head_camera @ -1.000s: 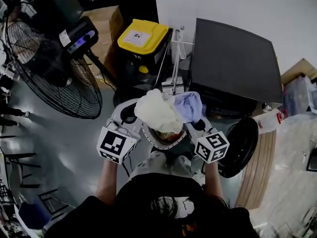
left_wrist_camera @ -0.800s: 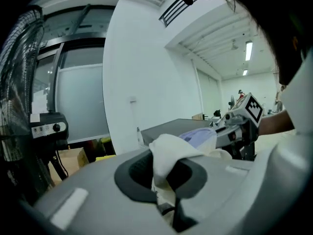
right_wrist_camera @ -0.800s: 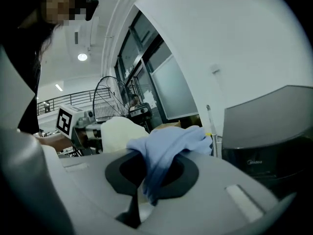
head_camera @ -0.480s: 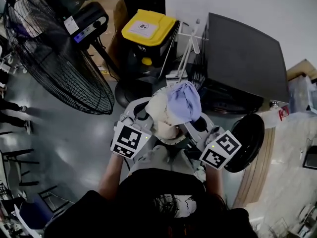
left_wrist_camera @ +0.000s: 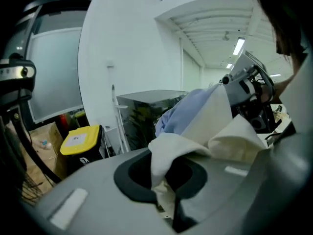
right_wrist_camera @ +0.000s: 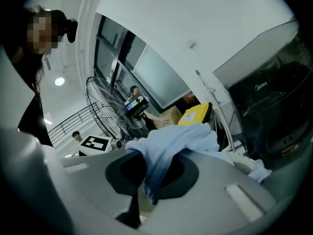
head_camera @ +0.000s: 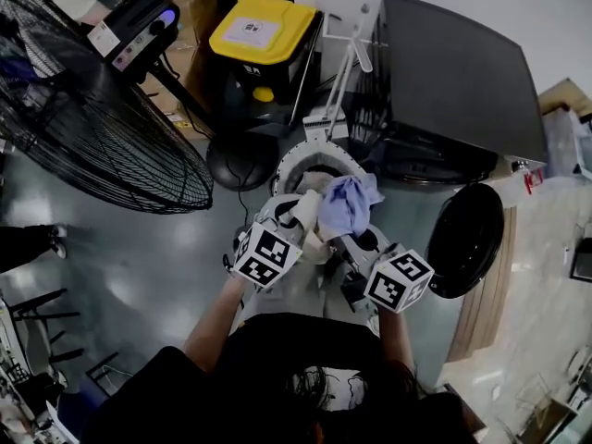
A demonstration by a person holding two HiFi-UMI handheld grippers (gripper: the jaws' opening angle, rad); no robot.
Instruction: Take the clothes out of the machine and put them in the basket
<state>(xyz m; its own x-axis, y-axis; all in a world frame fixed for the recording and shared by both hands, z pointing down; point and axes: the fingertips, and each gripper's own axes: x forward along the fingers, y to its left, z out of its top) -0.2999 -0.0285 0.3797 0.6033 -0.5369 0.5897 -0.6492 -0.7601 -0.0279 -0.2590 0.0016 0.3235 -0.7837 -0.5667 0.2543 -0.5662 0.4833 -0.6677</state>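
In the head view my left gripper [head_camera: 298, 218] is shut on a cream cloth [head_camera: 305, 207], and my right gripper [head_camera: 351, 228] is shut on a light blue cloth [head_camera: 346, 202]. Both cloths hang bunched together over the near rim of a round white basket [head_camera: 294, 158]. The black machine [head_camera: 453, 77] stands at the right, its round dark door [head_camera: 465, 240] swung open. The left gripper view shows the cream cloth [left_wrist_camera: 195, 133] pinched in the left gripper [left_wrist_camera: 165, 182], with the blue cloth [left_wrist_camera: 188, 112] behind. In the right gripper view the blue cloth [right_wrist_camera: 168, 148] drapes through the right gripper [right_wrist_camera: 146, 190].
A large black floor fan [head_camera: 88, 128] stands at the left. A black bin with a yellow lid [head_camera: 259, 40] and cardboard boxes [head_camera: 180, 12] sit behind the basket. A white rack [head_camera: 347, 72] leans beside the machine. The floor is grey and glossy.
Both grippers have drawn back toward me and lower, carrying the cloths. The bundle is smaller in view, and the basket's open mouth now shows beyond it.
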